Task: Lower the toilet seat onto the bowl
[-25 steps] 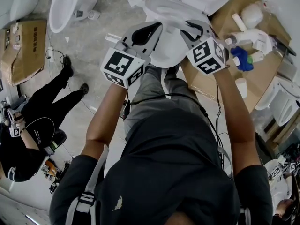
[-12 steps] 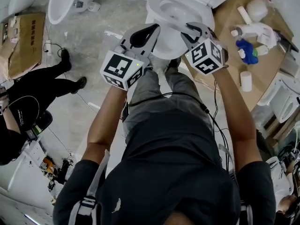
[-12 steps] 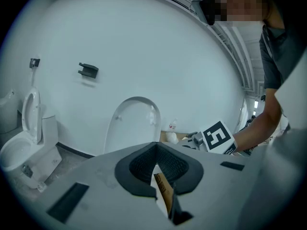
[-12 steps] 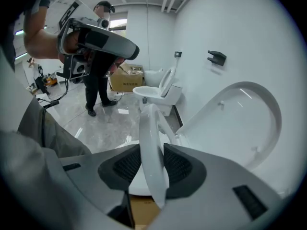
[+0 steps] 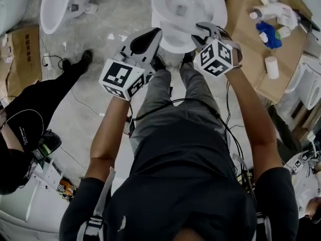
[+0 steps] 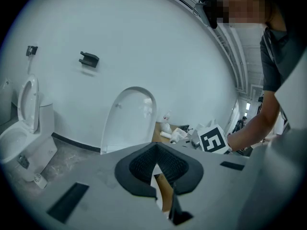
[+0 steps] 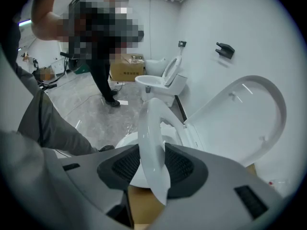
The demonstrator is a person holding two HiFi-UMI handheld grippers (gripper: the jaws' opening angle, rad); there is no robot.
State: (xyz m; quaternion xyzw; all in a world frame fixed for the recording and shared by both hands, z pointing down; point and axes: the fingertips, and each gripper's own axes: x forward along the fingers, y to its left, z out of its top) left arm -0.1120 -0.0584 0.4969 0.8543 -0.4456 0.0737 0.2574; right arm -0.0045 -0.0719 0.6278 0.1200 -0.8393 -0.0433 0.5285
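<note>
Guide the half-raised toilet seat, its rim pinched between the pads of the right hand-held gripper with jaws just now opening, slowly down onto the bowl rather than letting it drop, with the left hand-held gripper, clenched on nothing, held clear.

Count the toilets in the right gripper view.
2. The near toilet, lid up, seat edge-on in front; a second toilet farther along the wall. More may lie out of frame.
</note>
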